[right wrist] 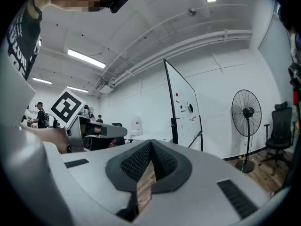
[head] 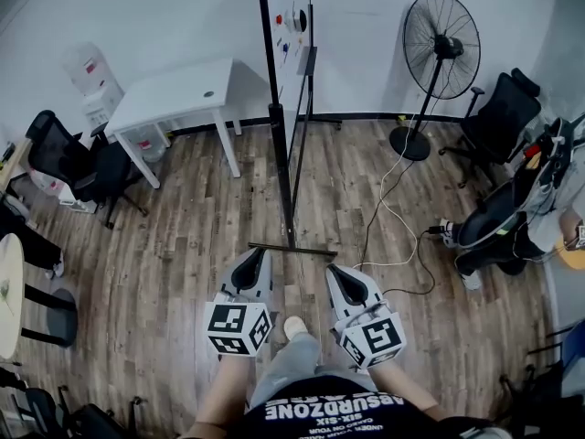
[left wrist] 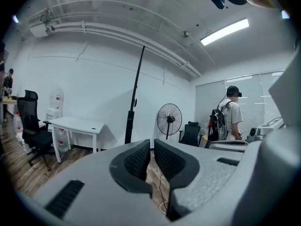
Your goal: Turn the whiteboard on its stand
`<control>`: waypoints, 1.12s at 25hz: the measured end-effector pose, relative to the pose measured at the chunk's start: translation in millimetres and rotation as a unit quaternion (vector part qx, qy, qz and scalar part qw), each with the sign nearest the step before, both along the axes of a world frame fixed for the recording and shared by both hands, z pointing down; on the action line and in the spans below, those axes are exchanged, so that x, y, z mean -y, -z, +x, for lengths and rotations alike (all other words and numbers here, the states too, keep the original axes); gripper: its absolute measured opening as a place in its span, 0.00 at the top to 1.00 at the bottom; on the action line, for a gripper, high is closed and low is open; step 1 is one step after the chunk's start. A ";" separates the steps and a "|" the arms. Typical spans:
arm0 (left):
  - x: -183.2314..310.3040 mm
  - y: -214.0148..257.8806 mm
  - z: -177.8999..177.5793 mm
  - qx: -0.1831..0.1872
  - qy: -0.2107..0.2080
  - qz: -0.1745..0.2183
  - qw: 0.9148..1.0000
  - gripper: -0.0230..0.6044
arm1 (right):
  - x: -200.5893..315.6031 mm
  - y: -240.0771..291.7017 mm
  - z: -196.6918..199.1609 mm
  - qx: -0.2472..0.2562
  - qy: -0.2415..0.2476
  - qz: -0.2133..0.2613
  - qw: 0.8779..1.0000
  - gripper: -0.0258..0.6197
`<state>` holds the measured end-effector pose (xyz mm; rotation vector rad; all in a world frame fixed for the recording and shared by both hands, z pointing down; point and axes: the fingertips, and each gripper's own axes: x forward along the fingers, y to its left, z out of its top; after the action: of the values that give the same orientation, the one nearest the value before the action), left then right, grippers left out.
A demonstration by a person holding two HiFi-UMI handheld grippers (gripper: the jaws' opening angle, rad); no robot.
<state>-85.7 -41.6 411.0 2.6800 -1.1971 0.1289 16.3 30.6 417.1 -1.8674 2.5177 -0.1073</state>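
My left claw (left wrist: 151,147) has its ribbed pads drawn nearly together, with only a thin slit between them and nothing in it. My right claw (right wrist: 150,147) is closed too, its tips meeting and empty. From the head view both sit side by side just in front of my knees, held above a floor (head: 183,236) of brown wood planks.

Just ahead of the claws, the black foot bar (head: 292,248) of the stand lies crosswise on the planks. The whiteboard (head: 294,26) rises from it, upright on its black post. I see it almost edge-on: its long axis runs away from me toward the far white wall (head: 137,16), and its marked face looks to my right. The right gripper view catches that face at a slant, with magnets on it and a tray along the lower edge.

A white cable (head: 388,213) trails over the floor to the right of the stand. Beyond it stands a pedestal fan (head: 441,44) with a black office chair (head: 498,117) beside it. To the left is a white table (head: 174,94), with a water dispenser (head: 91,85) against the wall and another black chair (head: 69,163). Tube lights (left wrist: 225,31) run across the ceiling.
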 end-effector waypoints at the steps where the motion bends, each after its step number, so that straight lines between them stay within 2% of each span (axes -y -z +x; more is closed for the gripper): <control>1: 7.4 1.1 2.9 0.000 -0.001 0.001 1.000 0.92 | 6.7 0.3 1.9 -0.001 0.000 0.000 1.000 0.96; 12: 83.4 28.9 29.0 -0.025 -0.024 0.027 0.999 0.91 | 80.2 6.9 14.3 -0.008 0.011 0.003 1.000 0.96; 24: 146.2 35.1 51.3 -0.016 -0.032 0.034 0.999 0.62 | 138.6 10.3 24.4 -0.013 0.018 0.003 1.000 0.96; 28: 171.0 29.8 54.2 0.002 -0.035 0.029 0.999 0.55 | 158.5 13.1 23.2 -0.014 0.021 0.007 1.000 0.96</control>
<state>-31.4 -212.6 381.2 2.7746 -1.1270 0.1125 39.5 -127.9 404.0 -1.8252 2.5692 -0.0653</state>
